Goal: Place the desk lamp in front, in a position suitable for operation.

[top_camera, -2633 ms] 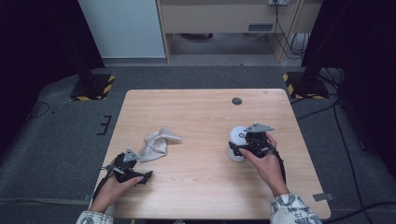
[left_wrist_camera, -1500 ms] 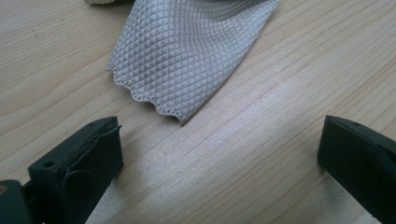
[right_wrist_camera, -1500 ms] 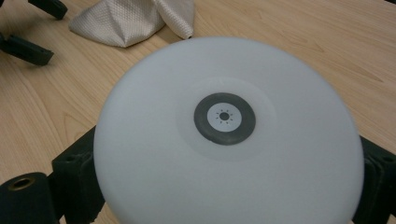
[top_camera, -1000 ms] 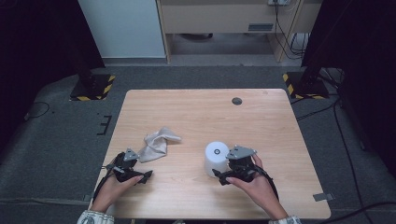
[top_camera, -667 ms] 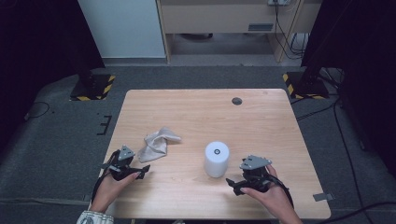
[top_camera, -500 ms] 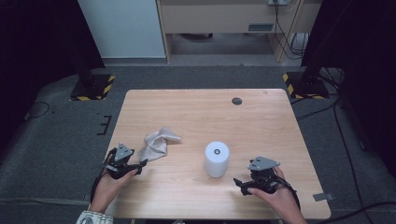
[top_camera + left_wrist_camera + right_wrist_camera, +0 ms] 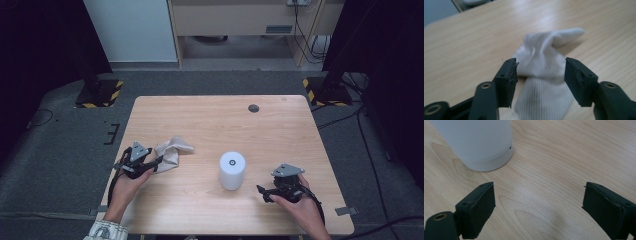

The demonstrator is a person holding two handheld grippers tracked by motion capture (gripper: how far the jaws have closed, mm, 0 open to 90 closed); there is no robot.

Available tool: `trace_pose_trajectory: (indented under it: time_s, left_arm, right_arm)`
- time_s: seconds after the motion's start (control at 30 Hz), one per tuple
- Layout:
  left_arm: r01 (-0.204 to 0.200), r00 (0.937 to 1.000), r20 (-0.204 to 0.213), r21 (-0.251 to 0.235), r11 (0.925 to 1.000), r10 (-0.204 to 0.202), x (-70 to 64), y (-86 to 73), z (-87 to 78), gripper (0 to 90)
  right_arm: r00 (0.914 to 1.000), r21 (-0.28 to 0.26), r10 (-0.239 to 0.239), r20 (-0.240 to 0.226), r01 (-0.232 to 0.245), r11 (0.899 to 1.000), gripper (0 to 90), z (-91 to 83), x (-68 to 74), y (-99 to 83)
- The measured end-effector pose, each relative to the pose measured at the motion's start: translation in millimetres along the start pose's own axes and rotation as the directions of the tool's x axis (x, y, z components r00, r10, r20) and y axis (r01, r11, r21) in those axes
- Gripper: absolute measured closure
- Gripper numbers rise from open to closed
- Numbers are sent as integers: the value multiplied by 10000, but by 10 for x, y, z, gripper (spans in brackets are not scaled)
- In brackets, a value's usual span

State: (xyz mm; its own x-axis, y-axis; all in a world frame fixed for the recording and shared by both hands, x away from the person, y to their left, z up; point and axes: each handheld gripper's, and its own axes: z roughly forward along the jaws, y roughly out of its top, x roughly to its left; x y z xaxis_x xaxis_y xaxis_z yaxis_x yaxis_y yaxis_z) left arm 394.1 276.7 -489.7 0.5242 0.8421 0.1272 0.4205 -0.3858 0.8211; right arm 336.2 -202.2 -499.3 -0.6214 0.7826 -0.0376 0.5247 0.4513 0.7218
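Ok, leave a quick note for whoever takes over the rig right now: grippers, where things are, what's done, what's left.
Left gripper: open, jaws either side of the white sock lying crumpled at the table's left side, not yet clamped.
Right gripper: open, holding nothing, just right of the white cylinder.
Done: cylinder stands upright mid-table, free of both grippers.
Left: probably closing on the sock and lifting it.

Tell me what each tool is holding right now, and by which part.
Nothing is held. The left tool is open, its jaws on either side of the white sock but not closed on it. The right tool is open beside the white cylinder.
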Motion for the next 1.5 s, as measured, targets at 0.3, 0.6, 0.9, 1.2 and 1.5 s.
trace_pose_trajectory:
  time_s: [0.3,0.6,0.9,1.2,1.5]
  left_arm:
    - [-88,9996,264,1122,9936,59,-3,-1,411,409]
    - [636,9890,1226,1533,9861,-828,60,-139,519,714]
    - [532,9819,1734,1313,9899,-757,42,-89,466,833]
    - [443,9729,2252,376,9983,-517,-79,54,227,838]
    - [207,9606,2775,-197,9996,-144,-239,179,6,839]
  right_arm:
    - [10000,98,68,16,-68,9999,130,18,-18,-5]
    - [9978,-231,326,-570,-339,9992,113,-22,50,22]
    - [9911,-878,205,-1318,-322,9956,83,-22,176,114]
    - [9860,-1216,-526,-1581,334,9920,58,28,317,221]
    - [9763,-1745,-1036,-1898,703,9821,52,86,358,431]
